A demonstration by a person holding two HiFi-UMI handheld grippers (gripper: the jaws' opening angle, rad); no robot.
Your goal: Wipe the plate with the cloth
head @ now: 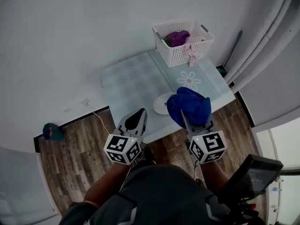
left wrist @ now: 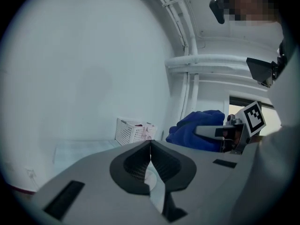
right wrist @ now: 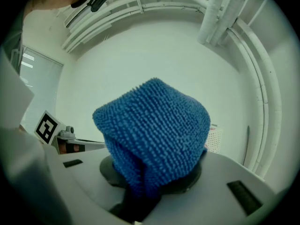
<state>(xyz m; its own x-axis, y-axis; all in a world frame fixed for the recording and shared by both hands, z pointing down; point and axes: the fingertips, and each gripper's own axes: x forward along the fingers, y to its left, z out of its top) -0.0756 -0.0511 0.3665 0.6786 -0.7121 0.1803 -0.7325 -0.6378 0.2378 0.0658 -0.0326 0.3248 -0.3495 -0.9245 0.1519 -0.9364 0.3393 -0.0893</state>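
A small white plate (head: 161, 103) lies near the front edge of the table with the pale checked cover (head: 131, 81). My right gripper (head: 188, 120) is shut on a fluffy blue cloth (head: 190, 105), which hangs bunched above the plate's right side and hides part of it. In the right gripper view the cloth (right wrist: 154, 135) bulges out of the shut jaws and fills the middle. My left gripper (head: 136, 119) hovers at the table's front edge, left of the plate, shut and holding nothing. In the left gripper view its jaws (left wrist: 150, 150) meet, with the cloth (left wrist: 197, 129) to the right.
A white lattice basket (head: 183, 42) with purple and pink fabric stands at the table's far edge. A flower print (head: 189, 79) marks the cover. On the wooden floor lie a thin white cable (head: 96, 111) and a teal object (head: 52, 131). White pipes (head: 262, 46) run along the right wall.
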